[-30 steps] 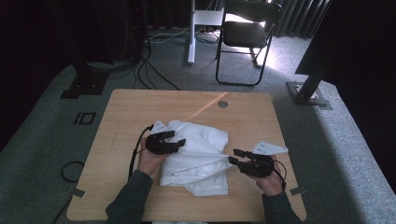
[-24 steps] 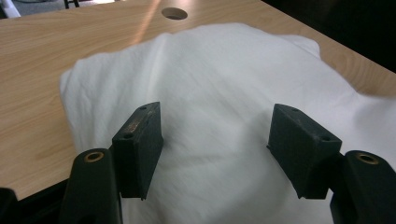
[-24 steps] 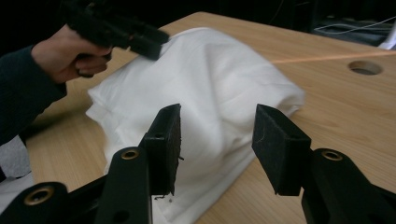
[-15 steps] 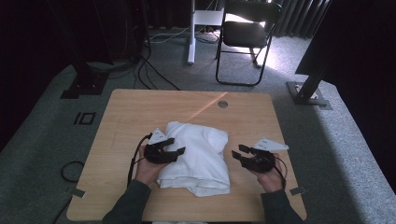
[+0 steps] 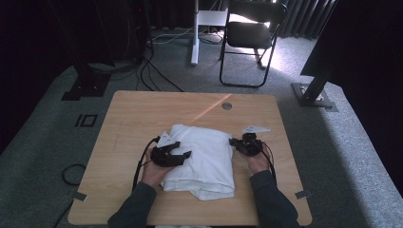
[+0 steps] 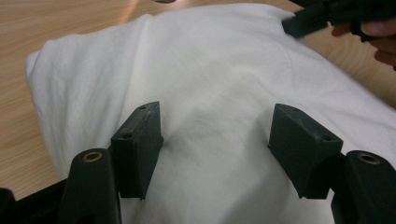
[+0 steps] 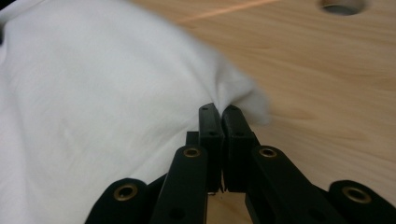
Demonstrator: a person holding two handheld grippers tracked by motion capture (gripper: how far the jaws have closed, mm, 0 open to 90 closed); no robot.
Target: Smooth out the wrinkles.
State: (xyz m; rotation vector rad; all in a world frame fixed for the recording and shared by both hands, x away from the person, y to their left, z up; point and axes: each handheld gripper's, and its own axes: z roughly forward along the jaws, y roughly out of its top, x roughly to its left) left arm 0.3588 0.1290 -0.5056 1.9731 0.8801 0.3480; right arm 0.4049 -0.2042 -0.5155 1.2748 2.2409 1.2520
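Wooden table (image 5: 142,118) filling centre of high view. Folded white cloth (image 5: 202,159) lying lower centre on it. Left gripper (image 5: 177,155) resting on cloth's left part, jaws standing well apart, gripping nothing. Right gripper (image 5: 234,142) at cloth's right edge, jaws having just been closing, now pinching that edge of cloth.

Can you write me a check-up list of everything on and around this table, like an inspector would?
Surface: wooden table, round hole near the far edge.
Job's things: folded white cloth, lying flat.
Clutter: nothing seen.
Grippers: left gripper open, jaws resting on the cloth; right gripper has just closed, pinching the cloth's edge.
Cables: black cable trailing from the left gripper; more on the floor.
Surroundings: grey carpet, black folding chair, white post.
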